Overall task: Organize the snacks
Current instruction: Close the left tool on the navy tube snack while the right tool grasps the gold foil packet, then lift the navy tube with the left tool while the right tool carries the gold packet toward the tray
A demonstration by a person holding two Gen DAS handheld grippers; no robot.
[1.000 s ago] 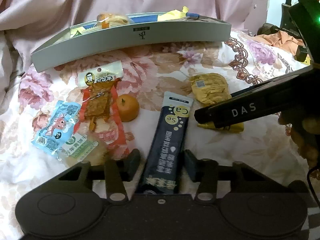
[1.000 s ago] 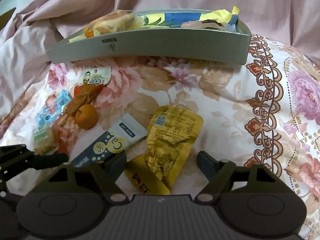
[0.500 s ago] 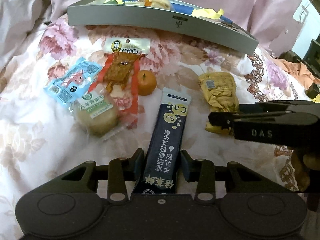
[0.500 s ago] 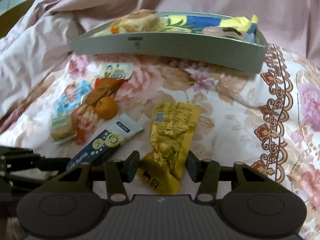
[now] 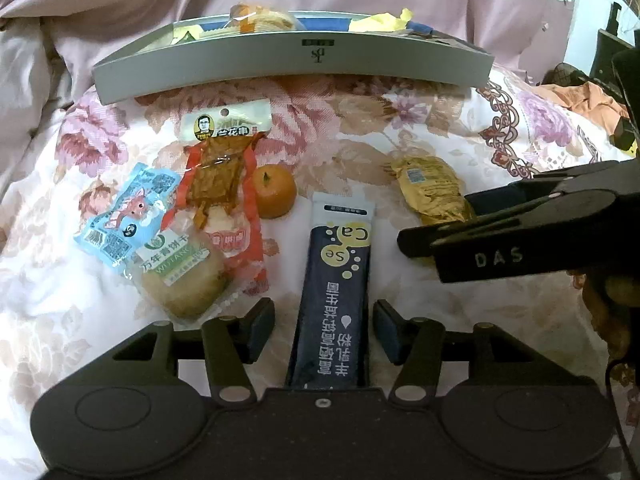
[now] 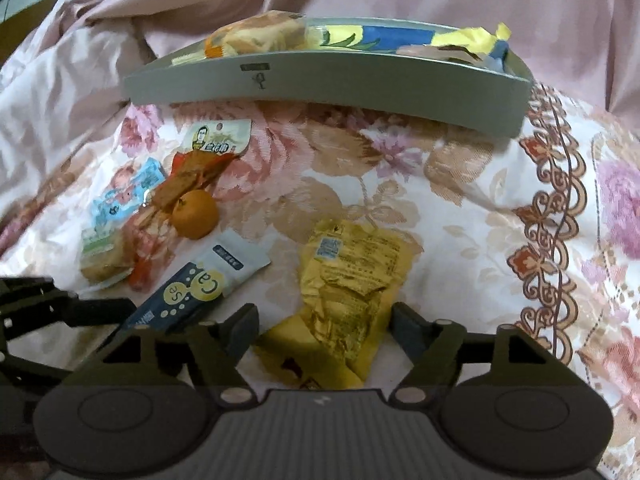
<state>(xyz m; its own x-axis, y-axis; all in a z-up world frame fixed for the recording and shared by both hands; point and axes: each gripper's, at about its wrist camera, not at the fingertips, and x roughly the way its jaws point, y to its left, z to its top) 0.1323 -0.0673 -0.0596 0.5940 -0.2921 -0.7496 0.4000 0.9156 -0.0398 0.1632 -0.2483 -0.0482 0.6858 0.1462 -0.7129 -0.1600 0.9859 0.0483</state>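
My left gripper (image 5: 324, 326) is open, its fingers on either side of a dark blue "Ca Se" sachet (image 5: 334, 300) lying on the flowered bedspread. My right gripper (image 6: 324, 326) is open around the near end of a crumpled gold packet (image 6: 352, 280), with a yellow packet (image 6: 304, 356) under it. The right gripper also shows in the left wrist view (image 5: 440, 236), beside the gold packet (image 5: 432, 190). The grey tray (image 5: 296, 68) at the back holds several snacks.
Left of the sachet lie a mandarin (image 5: 274, 190), a red-orange dried snack pack (image 5: 224, 172), a light blue packet (image 5: 128, 216) and a green-labelled cake (image 5: 180, 276). Pink fabric rises behind the tray. Orange cloth (image 5: 580, 96) lies at the far right.
Both grippers have opened wider around their packets. The left view has swung back to face the tray more squarely.
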